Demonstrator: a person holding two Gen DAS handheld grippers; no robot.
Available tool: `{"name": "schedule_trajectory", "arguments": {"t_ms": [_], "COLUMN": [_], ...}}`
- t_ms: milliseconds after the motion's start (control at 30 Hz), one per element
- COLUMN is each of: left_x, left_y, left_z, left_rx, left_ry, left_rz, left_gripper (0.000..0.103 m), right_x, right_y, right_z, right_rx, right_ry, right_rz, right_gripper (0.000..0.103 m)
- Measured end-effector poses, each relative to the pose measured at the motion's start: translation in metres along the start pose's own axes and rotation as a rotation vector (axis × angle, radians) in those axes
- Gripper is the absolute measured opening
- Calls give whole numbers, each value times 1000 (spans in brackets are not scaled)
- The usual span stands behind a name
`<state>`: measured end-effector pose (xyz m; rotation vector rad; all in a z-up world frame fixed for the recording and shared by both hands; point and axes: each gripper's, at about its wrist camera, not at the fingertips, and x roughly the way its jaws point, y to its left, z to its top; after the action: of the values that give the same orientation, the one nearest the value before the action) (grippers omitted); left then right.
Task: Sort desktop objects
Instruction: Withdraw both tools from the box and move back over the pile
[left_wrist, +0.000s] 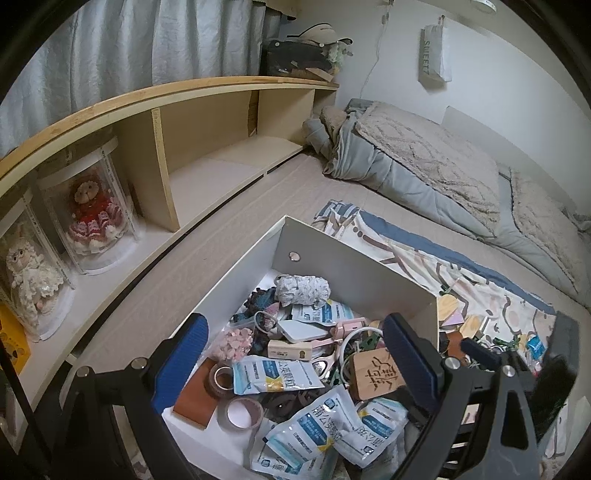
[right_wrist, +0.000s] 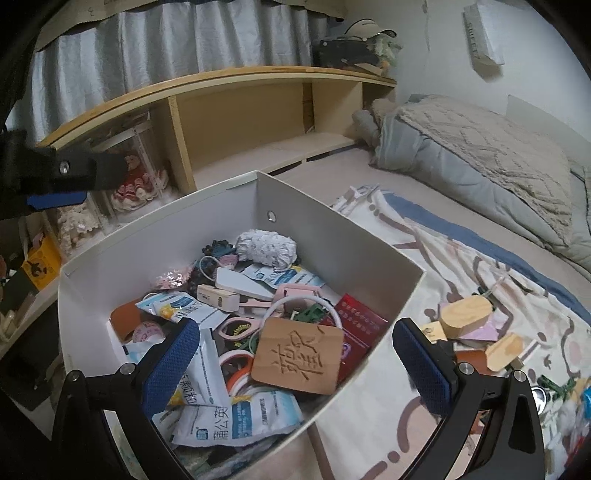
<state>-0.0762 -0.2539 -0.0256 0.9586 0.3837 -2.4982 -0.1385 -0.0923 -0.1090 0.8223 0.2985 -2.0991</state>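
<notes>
The right gripper (right_wrist: 295, 354) hung over the near right corner of the white box (right_wrist: 373, 254) with its jaws spread as wide as they go and nothing between the blue pads. Just ahead of it, lying flat on top of the clutter inside the box, was a wooden plaque (right_wrist: 301, 355) carved with a large character. A white cord loop (right_wrist: 334, 314) and a red packet (right_wrist: 360, 315) lay against its far edge.

The left gripper (left_wrist: 295, 354) hovered over the same box from the other side, its jaws likewise apart and empty — its blue pads framed the heap of blue-and-white sachets (left_wrist: 273, 374), two tape rolls (left_wrist: 240, 411), a brown leather piece (left_wrist: 194, 400) and the plaque (left_wrist: 375, 374) near the right pad.

Deeper in the box lay a white power bank (right_wrist: 243, 282), a small cream device (right_wrist: 218, 297), a pink holder (right_wrist: 295, 293) and a bundle of white yarn (right_wrist: 266, 246) by the far wall.

Outside the box to the right, on a patterned cloth (right_wrist: 436, 258) spread over the bed, sat more items not yet sorted — two wooden blocks (right_wrist: 467, 314) and small green and blue bits near the frame's edge. A folded quilt (right_wrist: 480, 155) lay further back. On the left, a wooden shelf (left_wrist: 207, 129) held two dolls in clear cases (left_wrist: 92, 218).
</notes>
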Motion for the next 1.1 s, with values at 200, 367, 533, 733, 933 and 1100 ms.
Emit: {"name": "schedule_trajectory", "arguments": {"t_ms": [200,367,533,733,933,1100], "left_x": [-1,-2,-5,-8,-15,-23], "left_y": [3,2,2,0,-9,-19], "left_z": [-2,-5,-8,-11,-14,-14], "left_rx": [-4,4,12,9,29,38], "left_ry": [-10,-14,-29,-32,-46,-56], "left_rz": [28,59,86,85,61,31], "left_gripper": [103,103,103,103,103,103], "right_x": [-11,-23,-35,-51,-68,-82], "right_y": [-7,-7,-7,-8,-18,-33], "right_z": [0,3,6,9,9,8], "right_rx": [20,28,35,35,54,88], "right_ry": [-10,-26,-45,-62,-88,-114], "right_rz": [-8,-13,-11,-23,-44,-70], "right_gripper": [103,103,103,103,103,103]}}
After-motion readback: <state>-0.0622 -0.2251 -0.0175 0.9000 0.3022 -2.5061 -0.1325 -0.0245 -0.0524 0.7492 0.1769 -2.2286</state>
